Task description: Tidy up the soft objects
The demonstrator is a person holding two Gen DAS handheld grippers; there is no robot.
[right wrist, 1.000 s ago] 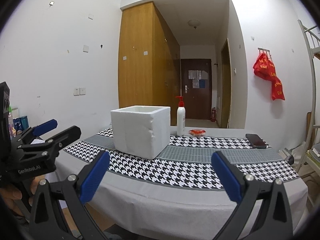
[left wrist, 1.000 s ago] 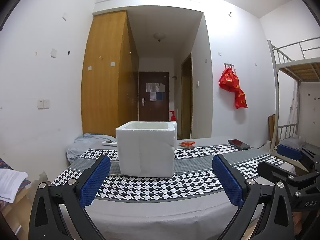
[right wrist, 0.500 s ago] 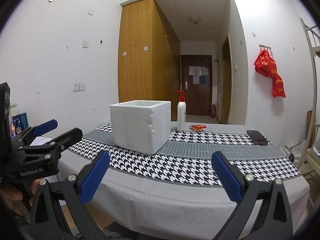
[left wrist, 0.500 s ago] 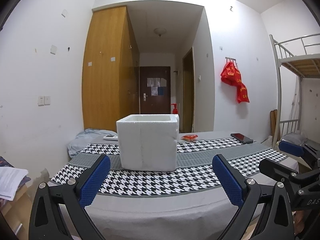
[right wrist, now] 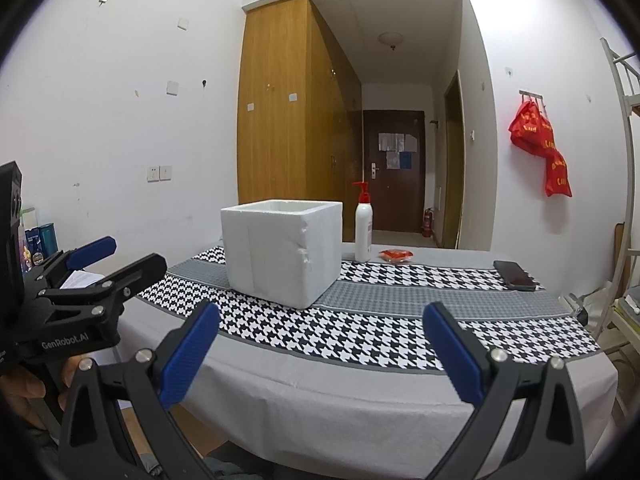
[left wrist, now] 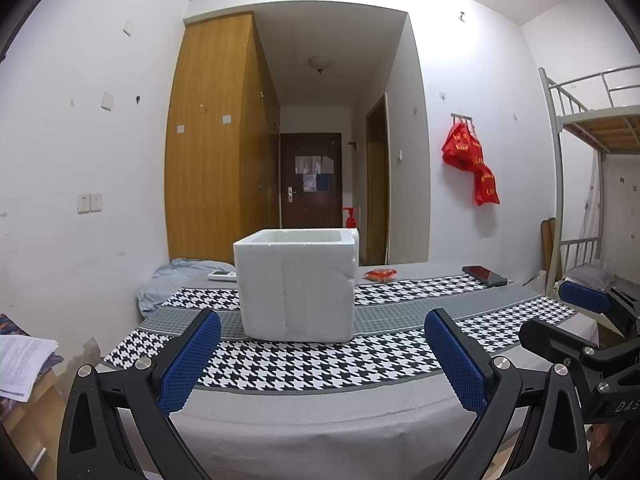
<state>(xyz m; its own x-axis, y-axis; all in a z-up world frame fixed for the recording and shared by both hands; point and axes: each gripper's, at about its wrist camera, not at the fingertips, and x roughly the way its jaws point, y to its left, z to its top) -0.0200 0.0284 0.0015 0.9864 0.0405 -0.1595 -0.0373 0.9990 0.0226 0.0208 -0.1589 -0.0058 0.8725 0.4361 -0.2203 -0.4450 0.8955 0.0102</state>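
Both the left tool (left wrist: 322, 354) and right tool (right wrist: 320, 350) are held wide, empty; the light foam box (left wrist: 296, 286) ahead could be toppled if clipped.

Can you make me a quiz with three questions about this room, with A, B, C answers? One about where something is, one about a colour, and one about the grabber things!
1. Where is the phone?
A. inside the box
B. on the table near its right end
C. hanging on the wall

2. What colour is the pump top of the bottle?
A. red
B. green
C. yellow

3. How are the left gripper and right gripper?
A. both shut on cloth
B. one open, one shut
C. both open and empty

Answers: 1 B, it lies flat on the tablecloth, right of the white foam box. 2 A, the pump is red above a white body. 3 C, each shows a wide gap between its blue pads, holding nothing.
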